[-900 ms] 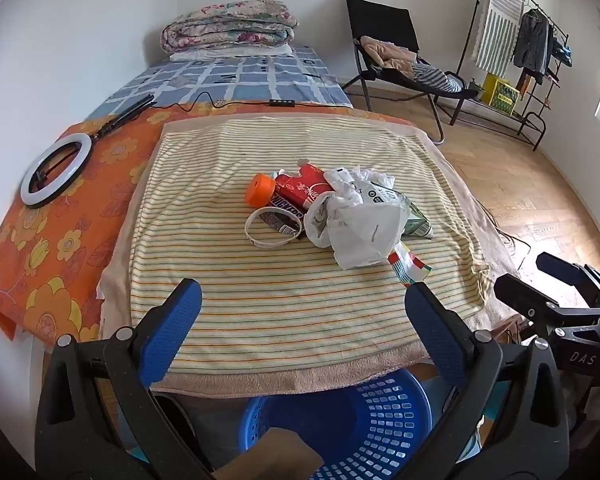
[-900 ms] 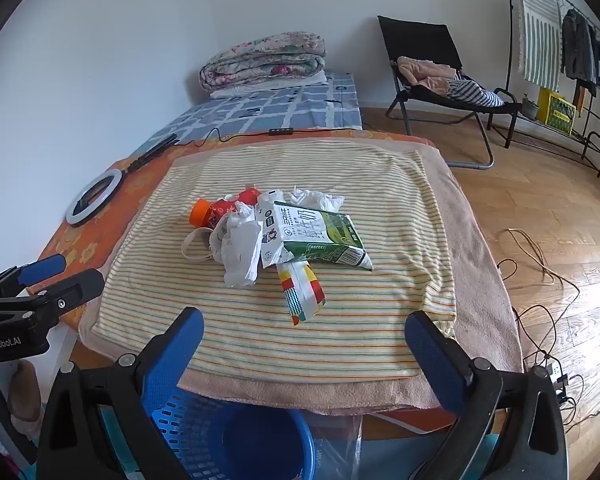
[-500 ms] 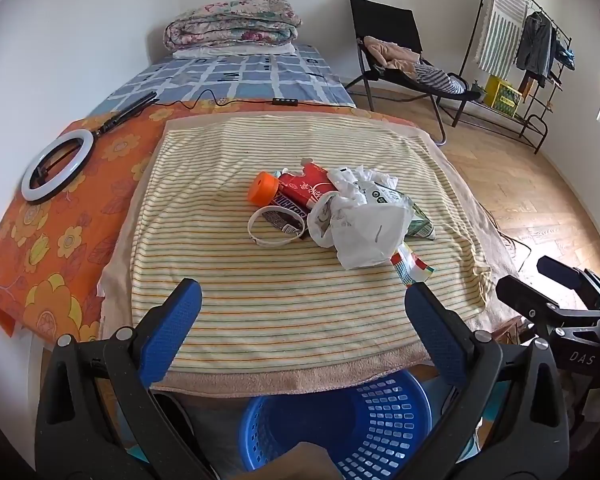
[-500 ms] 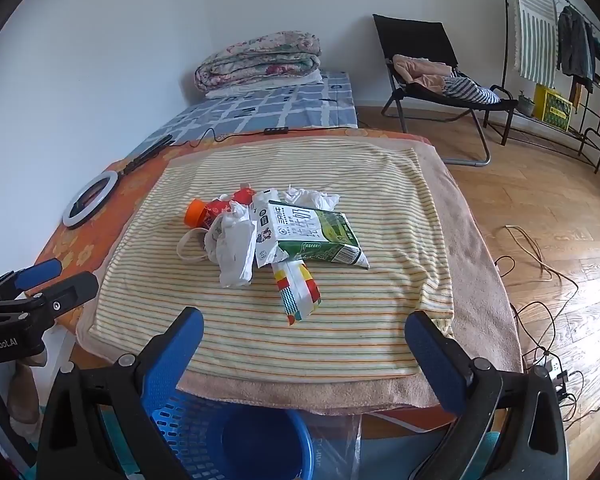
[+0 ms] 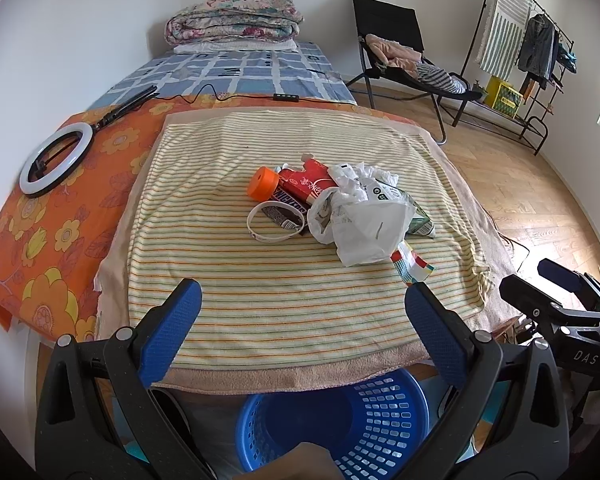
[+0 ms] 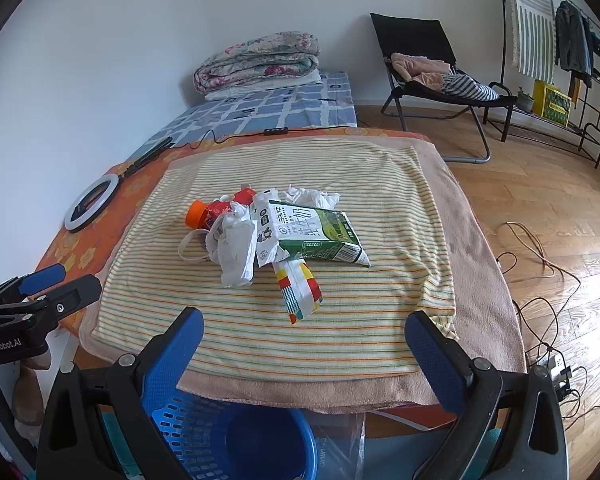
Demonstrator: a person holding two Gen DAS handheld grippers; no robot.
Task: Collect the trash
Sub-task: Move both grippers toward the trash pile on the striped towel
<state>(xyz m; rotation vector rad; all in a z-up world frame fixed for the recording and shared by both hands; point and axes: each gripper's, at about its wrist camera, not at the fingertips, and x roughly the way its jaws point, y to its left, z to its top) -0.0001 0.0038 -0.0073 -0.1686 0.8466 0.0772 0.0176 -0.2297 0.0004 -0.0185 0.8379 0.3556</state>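
Ahead of both my grippers, on the striped towel (image 5: 228, 276), lies the heap of trash, well beyond my fingertips and touched by neither tool. My left gripper (image 5: 302, 322) has its blue pads spread wide with nothing between them; my right gripper (image 6: 304, 346) is spread just as wide, and also empty. Both tilt down toward the near edge of the towel.

From my left fingers, the heap sits up and a little to the right: an orange cap (image 5: 263, 183) at its left end, a red carton (image 5: 306, 178) behind it, a dark candy wrapper (image 5: 286, 210) lying across a white ring (image 5: 274, 229), and a white plastic bag (image 5: 370, 230) nearest my right pad. From my right fingers, the green milk carton (image 6: 320, 236) lies straight ahead, crumpled white paper (image 6: 312, 197) beyond it, and a colourful patterned packet (image 6: 300, 292) pokes out toward me, the closest piece to my pads.

Below my fingers, under the towel's near edge, stands the blue basket (image 5: 364, 420), its perforated wall showing between my left jaws. Off to the left of my left fingers, a ring light (image 5: 56, 160) rests on the orange flowered sheet (image 5: 60, 216).
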